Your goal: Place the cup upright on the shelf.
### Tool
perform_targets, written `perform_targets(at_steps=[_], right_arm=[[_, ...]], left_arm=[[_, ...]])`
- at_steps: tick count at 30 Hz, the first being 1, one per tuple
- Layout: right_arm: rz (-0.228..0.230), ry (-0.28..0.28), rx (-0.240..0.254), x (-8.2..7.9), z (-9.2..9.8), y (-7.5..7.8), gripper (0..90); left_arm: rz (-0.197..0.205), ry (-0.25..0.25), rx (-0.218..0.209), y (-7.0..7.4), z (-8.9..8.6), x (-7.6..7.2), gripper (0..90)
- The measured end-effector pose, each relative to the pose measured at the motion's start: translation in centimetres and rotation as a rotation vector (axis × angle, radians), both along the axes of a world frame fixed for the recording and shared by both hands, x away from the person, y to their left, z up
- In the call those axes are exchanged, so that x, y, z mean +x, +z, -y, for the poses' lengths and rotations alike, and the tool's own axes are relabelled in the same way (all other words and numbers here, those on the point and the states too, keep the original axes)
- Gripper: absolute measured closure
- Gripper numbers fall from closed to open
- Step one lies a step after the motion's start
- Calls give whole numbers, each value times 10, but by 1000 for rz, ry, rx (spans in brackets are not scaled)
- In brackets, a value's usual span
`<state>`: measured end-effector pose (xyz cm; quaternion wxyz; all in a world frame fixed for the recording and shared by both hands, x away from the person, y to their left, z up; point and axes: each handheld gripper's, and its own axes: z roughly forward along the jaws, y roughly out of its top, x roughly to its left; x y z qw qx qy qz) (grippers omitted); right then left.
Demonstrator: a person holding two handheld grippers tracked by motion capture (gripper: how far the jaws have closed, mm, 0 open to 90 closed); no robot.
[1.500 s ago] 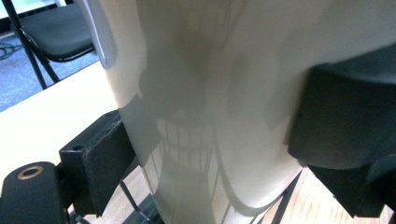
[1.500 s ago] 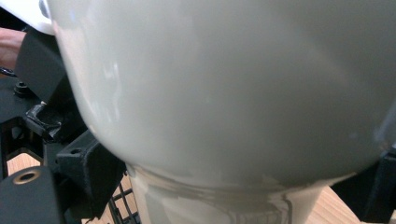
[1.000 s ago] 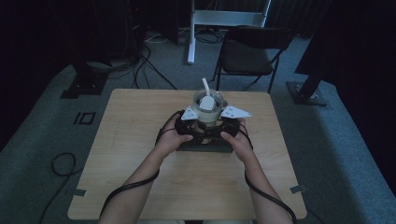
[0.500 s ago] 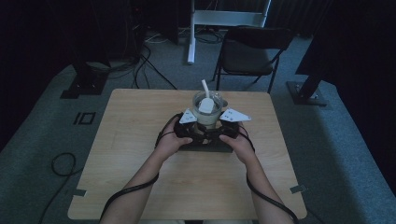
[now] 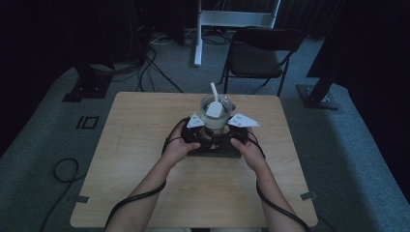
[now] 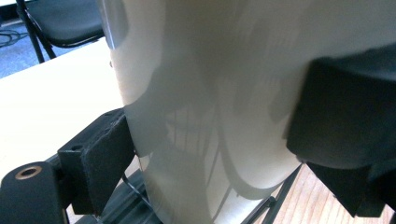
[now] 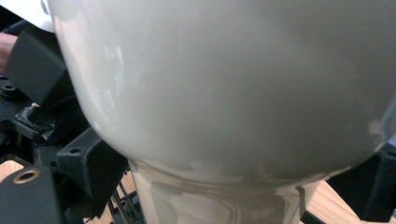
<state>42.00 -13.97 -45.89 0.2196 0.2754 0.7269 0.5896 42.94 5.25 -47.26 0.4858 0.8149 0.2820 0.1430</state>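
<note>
Wooden table (image 5: 145, 145), glass jug (image 5: 215, 113) upright near its far middle on a dark base (image 5: 215, 151). Forearms reaching forward, hands converging. Left gripper (image 5: 196, 130) and right gripper (image 5: 236, 131) both clamped against jug's sides, jaws pressing its wall.

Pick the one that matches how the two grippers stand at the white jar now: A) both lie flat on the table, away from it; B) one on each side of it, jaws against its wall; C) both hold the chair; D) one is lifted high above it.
B: the left gripper and right gripper flank the jar, and each gripper view shows black jaws pressed against its pale wall.
</note>
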Motion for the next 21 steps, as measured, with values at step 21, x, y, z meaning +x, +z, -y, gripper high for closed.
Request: perform_targets(at_steps=[21], right_arm=[[-7,-64,-2,-15,14,8,91]], left_arm=[[12,33,-6,0,1,-2,124]])
